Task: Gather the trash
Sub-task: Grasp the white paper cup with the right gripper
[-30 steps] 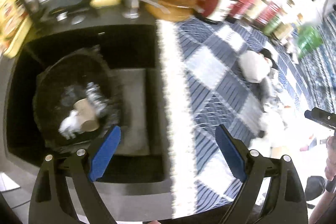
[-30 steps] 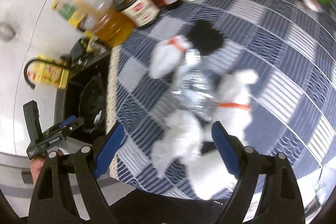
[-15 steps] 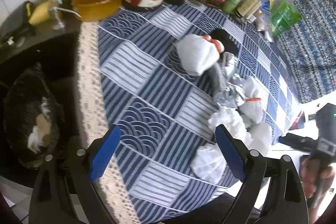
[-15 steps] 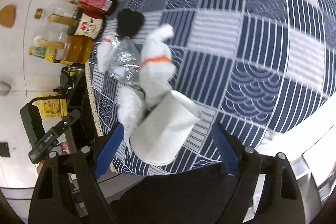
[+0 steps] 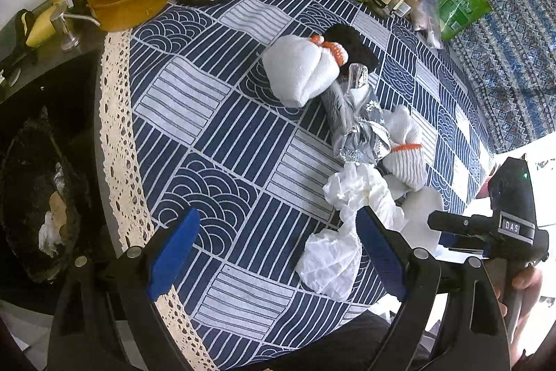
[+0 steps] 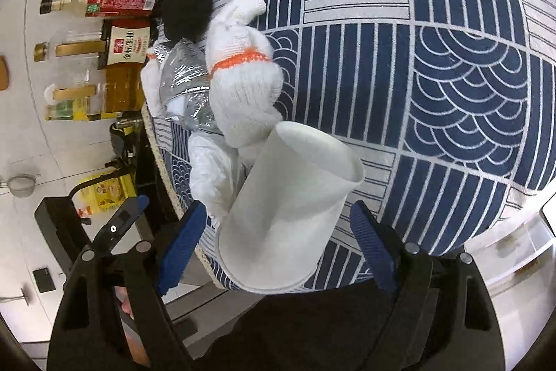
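My right claw gapes wide around a white paper cup lying on its side at the near edge of the blue patterned tablecloth, pads clear of it. My left claw hangs open, empty, just beside crumpled tissue.

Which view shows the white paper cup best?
The right wrist view: the paper cup lies on its side, large and whole, between the open right gripper fingers, not yet pinched. The left wrist view shows only a white sliver behind the crumpled tissues.
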The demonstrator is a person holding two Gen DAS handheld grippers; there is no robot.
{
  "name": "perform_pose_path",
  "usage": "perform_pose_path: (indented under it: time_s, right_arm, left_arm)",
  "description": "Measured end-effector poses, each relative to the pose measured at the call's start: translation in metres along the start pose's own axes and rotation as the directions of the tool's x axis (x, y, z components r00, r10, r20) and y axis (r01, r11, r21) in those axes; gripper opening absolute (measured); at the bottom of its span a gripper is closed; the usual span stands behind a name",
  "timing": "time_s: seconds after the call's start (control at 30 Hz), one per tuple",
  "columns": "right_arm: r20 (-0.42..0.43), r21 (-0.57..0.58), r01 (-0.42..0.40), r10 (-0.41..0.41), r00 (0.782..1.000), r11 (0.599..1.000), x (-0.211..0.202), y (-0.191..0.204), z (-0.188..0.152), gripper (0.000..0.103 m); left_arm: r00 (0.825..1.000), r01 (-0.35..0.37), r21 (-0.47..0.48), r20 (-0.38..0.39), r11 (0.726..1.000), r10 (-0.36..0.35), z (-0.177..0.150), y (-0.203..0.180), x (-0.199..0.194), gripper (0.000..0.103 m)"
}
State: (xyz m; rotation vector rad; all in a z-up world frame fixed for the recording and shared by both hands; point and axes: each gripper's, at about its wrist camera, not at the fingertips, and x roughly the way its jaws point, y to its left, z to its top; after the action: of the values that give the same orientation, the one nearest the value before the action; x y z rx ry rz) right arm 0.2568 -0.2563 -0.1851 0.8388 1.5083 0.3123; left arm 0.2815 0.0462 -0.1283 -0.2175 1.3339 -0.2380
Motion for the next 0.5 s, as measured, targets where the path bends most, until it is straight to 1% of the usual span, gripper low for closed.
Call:
perform_pose_path:
  time_s: [0.1, 0.27, 0.5]
  right_arm:
    - [-0.028, 0.015, 0.01, -0.01, 1.0, 1.0, 0.009, 0.0, 0.001, 0.084]
    - [-0.04, 0.032, 0.026, -0.024, 0.999, 0.999, 0.016, -0.001, 0.002, 0.08]
    - [-0.061, 0.069, 0.028, -0.024, 0.998, 0.997, 0.018, -0.006, 0.007, 0.08]
  left_arm:
    - [1.0, 0.0, -0.012, -0.004, 1.0, 0.0, -0.001, 0.002, 0.002, 0.089]
    - [1.0, -0.004, -0.027, -0.009, 1.0, 0.004, -0.004, 0.007, 0.004, 0.089]
    - [1.0, -0.004, -0.041, -0.021, 0.999, 0.003, -0.007, 0.008, 0.009, 0.089]
